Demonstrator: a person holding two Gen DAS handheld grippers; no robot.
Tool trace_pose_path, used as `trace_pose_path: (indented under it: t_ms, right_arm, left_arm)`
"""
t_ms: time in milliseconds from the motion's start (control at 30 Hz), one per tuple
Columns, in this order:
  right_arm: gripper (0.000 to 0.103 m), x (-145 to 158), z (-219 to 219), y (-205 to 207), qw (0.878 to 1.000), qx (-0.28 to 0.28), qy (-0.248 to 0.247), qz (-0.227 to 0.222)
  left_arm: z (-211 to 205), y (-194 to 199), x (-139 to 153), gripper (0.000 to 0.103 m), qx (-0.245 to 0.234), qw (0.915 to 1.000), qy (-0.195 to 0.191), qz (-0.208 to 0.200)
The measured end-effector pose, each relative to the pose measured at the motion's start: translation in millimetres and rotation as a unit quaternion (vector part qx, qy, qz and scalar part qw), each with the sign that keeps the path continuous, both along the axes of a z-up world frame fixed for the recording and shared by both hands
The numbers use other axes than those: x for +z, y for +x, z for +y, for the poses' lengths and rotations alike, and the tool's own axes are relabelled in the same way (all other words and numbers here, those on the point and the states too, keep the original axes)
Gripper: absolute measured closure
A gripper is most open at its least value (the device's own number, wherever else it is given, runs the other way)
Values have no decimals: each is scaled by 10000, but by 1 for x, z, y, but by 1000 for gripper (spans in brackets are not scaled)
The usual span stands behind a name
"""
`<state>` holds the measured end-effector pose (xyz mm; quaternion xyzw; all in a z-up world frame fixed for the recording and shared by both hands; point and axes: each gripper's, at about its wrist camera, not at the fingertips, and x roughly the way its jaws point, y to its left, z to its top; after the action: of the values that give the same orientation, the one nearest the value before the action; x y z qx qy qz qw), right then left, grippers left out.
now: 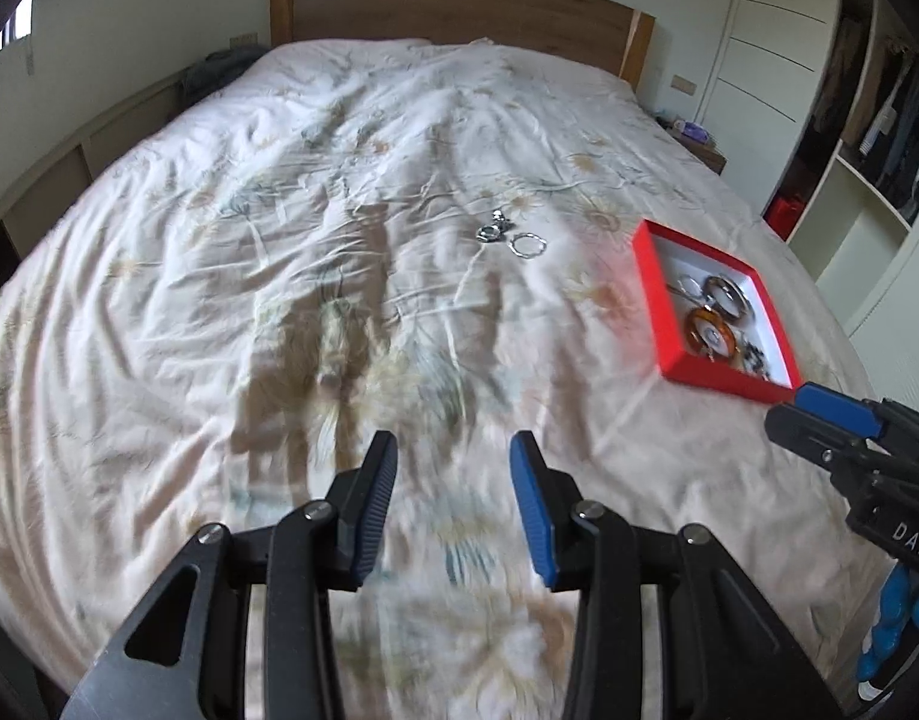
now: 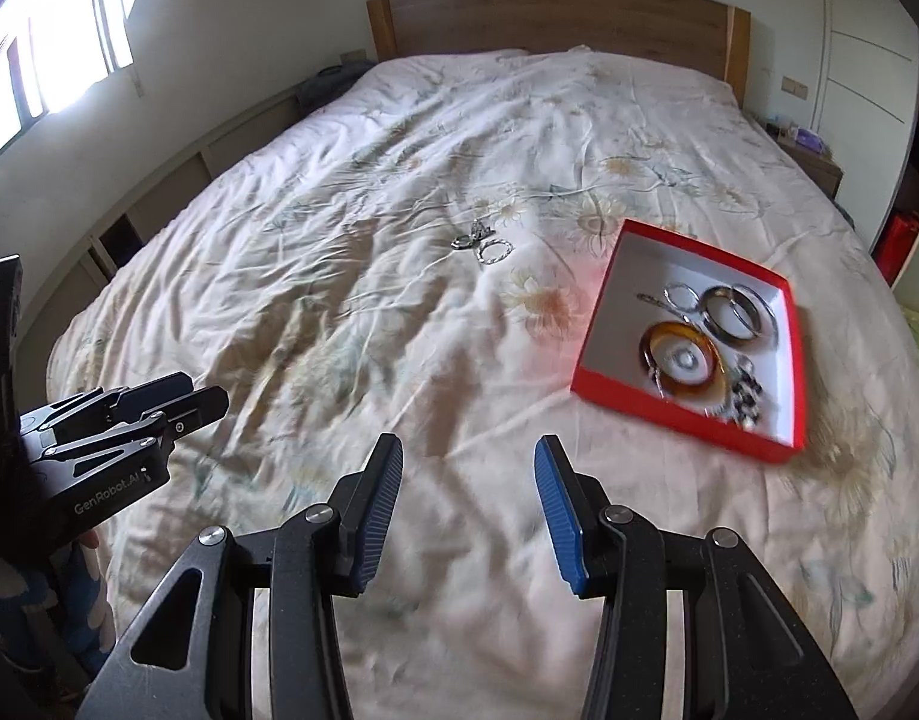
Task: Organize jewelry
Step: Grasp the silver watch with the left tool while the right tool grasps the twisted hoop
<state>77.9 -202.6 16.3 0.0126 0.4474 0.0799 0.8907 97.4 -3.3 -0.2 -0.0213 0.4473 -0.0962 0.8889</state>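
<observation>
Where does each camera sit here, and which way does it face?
Left wrist: on the left gripper, angled down along its open, empty fingers over the bed toward the headboard; the right gripper enters at right.
Right wrist: on the right gripper, same heading, jaws open and empty; the left gripper enters at left.
Shared: bed, headboard, loose silver jewelry, and the red box of bangles.
</observation>
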Motion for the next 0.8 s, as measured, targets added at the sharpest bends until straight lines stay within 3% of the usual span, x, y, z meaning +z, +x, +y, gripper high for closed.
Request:
trace_pose_path:
  t_ms: [267, 467, 800]
  right_arm:
    - [64, -30, -15, 106, 9992, 60, 257, 289]
    - [70, -54, -23, 175, 9978, 104, 362, 537]
    - [85, -95, -24, 266, 9921, 418, 399, 1112]
  left_arm:
    - [-8, 109, -33, 66, -408, 9980, -339, 353]
    - [-26, 189, -57, 66, -856, 9950, -279, 436]
    - [-57, 261, -85, 67, -1542, 9872, -62, 395]
